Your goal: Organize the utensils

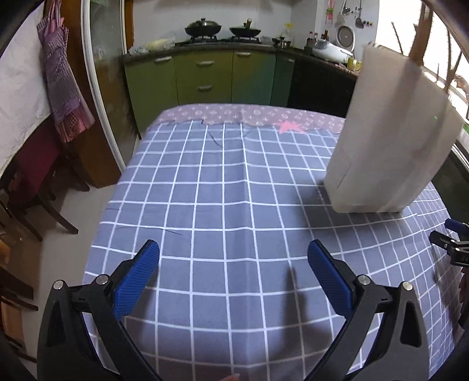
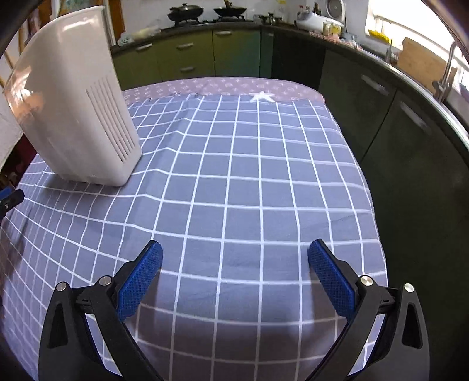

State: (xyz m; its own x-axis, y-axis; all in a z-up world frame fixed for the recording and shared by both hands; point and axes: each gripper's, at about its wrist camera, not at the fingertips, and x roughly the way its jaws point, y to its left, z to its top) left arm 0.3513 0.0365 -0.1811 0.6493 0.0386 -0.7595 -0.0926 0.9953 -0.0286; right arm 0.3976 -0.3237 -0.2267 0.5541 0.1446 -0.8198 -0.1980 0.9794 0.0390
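Observation:
A tall white plastic utensil holder (image 1: pixel 392 140) stands on the checked blue tablecloth (image 1: pixel 222 187) at the right of the left wrist view; wooden handles (image 1: pixel 420 38) stick out of its top. In the right wrist view the holder (image 2: pixel 76 111) stands at the far left and shows vertical slots. My left gripper (image 1: pixel 233 249) is open and empty above the cloth. My right gripper (image 2: pixel 234 252) is open and empty above the cloth. The right gripper's tip (image 1: pixel 451 243) shows at the right edge of the left wrist view.
The table (image 2: pixel 363 175) drops off at its right edge beside dark cabinets (image 2: pixel 410 132). Green kitchen cabinets (image 1: pixel 205 79) with woks (image 1: pixel 202 27) on a stove stand beyond the far edge. A chair (image 1: pixel 35 175) and a hanging apron (image 1: pixel 63 82) are at the left.

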